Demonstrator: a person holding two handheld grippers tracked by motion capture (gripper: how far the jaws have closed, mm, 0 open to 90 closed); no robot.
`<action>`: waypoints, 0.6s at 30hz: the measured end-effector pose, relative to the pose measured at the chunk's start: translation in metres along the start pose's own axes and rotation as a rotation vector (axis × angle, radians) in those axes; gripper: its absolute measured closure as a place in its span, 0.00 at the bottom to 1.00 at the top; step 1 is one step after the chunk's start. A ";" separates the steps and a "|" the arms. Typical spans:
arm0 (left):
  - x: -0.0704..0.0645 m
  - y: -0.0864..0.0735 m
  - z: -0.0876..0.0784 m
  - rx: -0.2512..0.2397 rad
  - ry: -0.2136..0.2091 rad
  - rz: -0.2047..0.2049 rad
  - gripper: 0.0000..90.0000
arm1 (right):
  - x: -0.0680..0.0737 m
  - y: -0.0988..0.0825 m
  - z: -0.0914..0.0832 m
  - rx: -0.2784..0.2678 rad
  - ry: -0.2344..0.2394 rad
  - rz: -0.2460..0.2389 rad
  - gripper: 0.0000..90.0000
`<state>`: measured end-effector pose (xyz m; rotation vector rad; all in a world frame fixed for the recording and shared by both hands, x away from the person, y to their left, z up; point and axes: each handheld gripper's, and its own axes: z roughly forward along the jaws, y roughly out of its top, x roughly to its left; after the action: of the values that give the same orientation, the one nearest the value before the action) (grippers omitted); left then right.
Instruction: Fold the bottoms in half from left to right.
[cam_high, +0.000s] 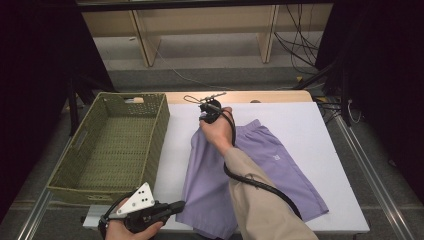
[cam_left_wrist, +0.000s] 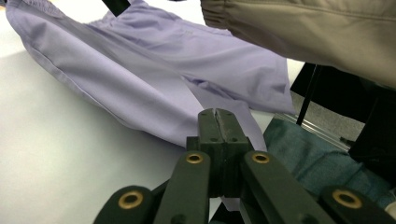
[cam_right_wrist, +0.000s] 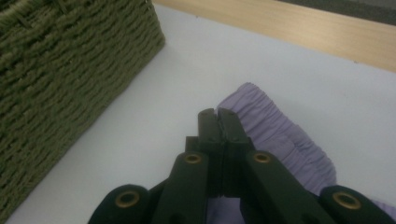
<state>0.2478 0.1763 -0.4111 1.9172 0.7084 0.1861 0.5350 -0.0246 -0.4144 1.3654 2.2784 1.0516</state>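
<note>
Two grippers — left gripper (cam_high: 175, 206) fingers clamped on purple shorts (cam_high: 270, 160) hem, right gripper (cam_high: 206, 118) fingers on waistband — basket (cam_high: 161, 131) beside.

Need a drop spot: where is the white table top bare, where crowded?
Bare: the strip of white table top between the green basket and the purple shorts, plus the far right corner past the shorts. Basket is empty. Crowded: the near edge, under both claws and the sleeve.

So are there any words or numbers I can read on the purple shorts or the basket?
No readable text anywhere.
Small white mark on the purple shorts: too small and blurred to read.
The green basket: no label or writing.
</note>
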 end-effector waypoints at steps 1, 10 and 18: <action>0.000 0.001 -0.001 -0.004 0.001 0.000 1.00 | 0.001 0.002 -0.001 -0.008 0.000 0.003 1.00; 0.000 0.008 -0.010 -0.032 0.013 0.012 1.00 | 0.009 0.013 -0.006 -0.038 0.017 0.002 1.00; 0.002 0.015 -0.020 -0.055 0.037 0.021 1.00 | 0.016 0.022 -0.009 -0.063 0.031 -0.007 1.00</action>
<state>0.2461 0.1887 -0.3895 1.8734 0.7009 0.2525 0.5364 -0.0084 -0.3907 1.3253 2.2500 1.1394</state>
